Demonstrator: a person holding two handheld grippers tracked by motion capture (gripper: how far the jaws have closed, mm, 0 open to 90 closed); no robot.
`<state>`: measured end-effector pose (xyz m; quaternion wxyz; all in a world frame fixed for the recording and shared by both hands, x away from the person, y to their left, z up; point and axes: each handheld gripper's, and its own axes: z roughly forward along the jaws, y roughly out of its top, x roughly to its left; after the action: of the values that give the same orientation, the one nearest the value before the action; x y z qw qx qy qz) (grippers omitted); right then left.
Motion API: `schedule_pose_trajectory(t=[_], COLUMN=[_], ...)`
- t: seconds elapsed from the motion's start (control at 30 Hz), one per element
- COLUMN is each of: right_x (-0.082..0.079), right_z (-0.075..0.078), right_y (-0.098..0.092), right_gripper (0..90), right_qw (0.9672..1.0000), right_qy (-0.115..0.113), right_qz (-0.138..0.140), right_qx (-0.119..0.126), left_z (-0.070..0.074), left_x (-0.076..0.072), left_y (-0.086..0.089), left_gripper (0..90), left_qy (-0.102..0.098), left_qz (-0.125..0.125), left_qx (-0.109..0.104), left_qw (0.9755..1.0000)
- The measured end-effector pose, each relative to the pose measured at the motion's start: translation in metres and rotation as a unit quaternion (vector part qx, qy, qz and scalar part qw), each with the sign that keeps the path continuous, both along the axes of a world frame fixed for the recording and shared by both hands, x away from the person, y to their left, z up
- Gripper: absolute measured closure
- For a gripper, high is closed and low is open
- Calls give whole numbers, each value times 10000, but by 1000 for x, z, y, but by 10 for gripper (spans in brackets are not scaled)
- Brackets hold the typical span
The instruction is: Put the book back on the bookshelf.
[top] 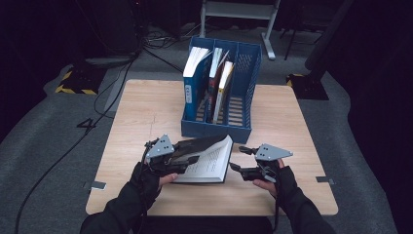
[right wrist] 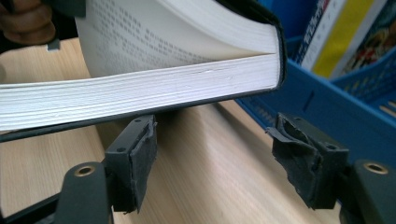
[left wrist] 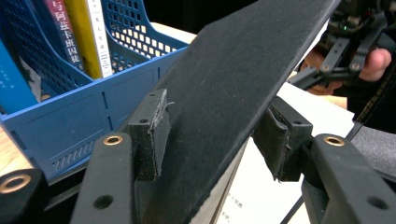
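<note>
The black-covered book (top: 204,158) — just in front of the blue rack (top: 242,129) — is clamped by its cover in the left gripper (top: 191,160); the right gripper (top: 235,159) is spread empty beside it. Judged mid-lift — the free edge should be supported next.

- The far middle of the table (top: 146,107) is being blocked by a blue file rack (top: 242,127) packed with upright books (top: 214,83).
- The near centre is being taken up by an open book (top: 207,163).
- Open passage is being left along both side edges.

Black-covered book (top: 207,161) lies half open on the table, cover lifted
</note>
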<state>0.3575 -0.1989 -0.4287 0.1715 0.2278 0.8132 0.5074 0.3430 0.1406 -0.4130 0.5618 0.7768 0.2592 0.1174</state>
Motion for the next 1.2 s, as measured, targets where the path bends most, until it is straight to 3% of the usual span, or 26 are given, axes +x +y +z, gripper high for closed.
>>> schedule_pose_trajectory(t=[0.2,0.37,0.5,0.77,0.93,1.0,1.2], right_x=[3,4,4,4,-5,-7,-8], right_z=[16,21,21,22,32,36,42], right_y=[17,26,35,29,18,13,7], right_gripper=[319,319,300,303,302,302,309], right_qw=[9996,9991,9987,9992,9990,9990,9989], right_qy=[-121,-57,-38,-135,-318,-266,-393], right_qz=[200,358,478,305,261,238,83], right_qx=[130,219,165,221,201,260,229], left_z=[-1,-5,-8,-10,-9,-8,-7], left_x=[-6,-9,-13,-12,-14,-13,-7], left_y=[12,17,12,4,-8,-14,-22], left_gripper=[463,438,416,420,432,434,428], left_qy=[-17,50,37,43,48,75,126], left_qz=[77,17,-86,-219,-429,-526,-652], left_qx=[-80,-113,56,-35,-243,-248,-299], left_qw=[9999,9999,9999,9997,9988,9983,9973])
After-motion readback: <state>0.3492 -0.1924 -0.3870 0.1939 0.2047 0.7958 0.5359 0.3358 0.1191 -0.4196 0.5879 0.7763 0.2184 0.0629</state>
